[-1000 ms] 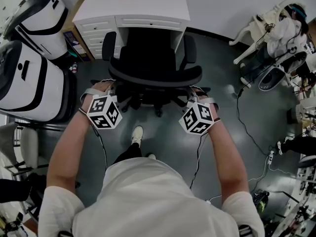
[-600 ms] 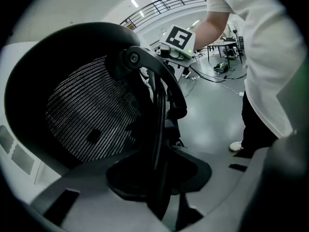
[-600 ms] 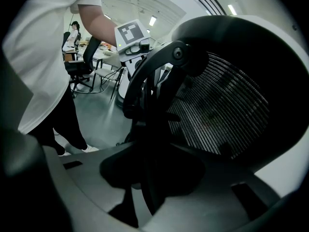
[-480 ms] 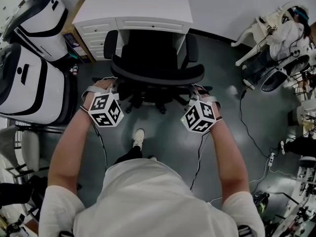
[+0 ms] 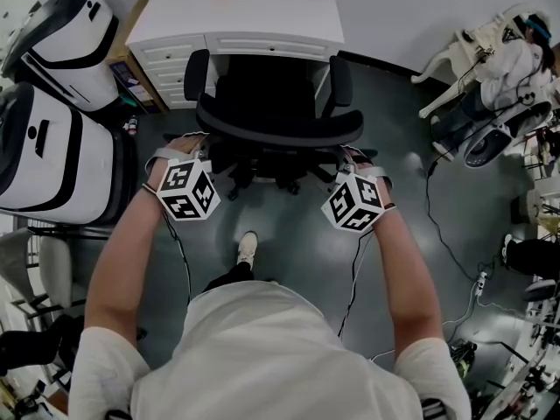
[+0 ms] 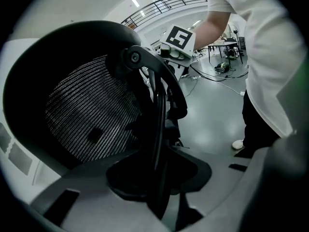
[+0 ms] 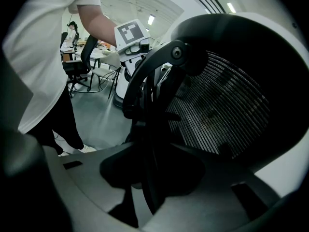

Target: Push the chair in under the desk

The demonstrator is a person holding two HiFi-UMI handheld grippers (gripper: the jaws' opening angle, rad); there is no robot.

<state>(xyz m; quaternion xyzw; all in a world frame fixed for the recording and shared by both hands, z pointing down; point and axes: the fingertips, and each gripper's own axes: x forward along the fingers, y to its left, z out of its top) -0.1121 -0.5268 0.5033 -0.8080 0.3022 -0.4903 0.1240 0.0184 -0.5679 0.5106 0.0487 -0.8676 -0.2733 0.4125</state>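
A black office chair (image 5: pixel 278 94) with a mesh backrest (image 6: pixel 91 115) stands in front of the white desk (image 5: pixel 236 16), its seat partly under the desk top and its back toward me. My left gripper (image 5: pixel 196 154) is shut on the left edge of the backrest rim (image 6: pixel 157 129). My right gripper (image 5: pixel 346 161) is shut on the right edge of the rim (image 7: pixel 145 144). In each gripper view the dark rim runs between the grey jaws. The left gripper (image 6: pixel 159 187) and the right gripper (image 7: pixel 149 178) face each other across the backrest mesh (image 7: pixel 217 110).
Two large white and black machines (image 5: pixel 52 147) stand at the left, close to the desk's drawers (image 5: pixel 171 51). A white chair and a seated person (image 5: pixel 507 59) are at the far right. Cables (image 5: pixel 437 226) trail over the grey floor. My shoe (image 5: pixel 248 248) is behind the chair.
The chair has rolled a little toward the desk, and both grippers have moved forward with it, still holding the backrest rim.
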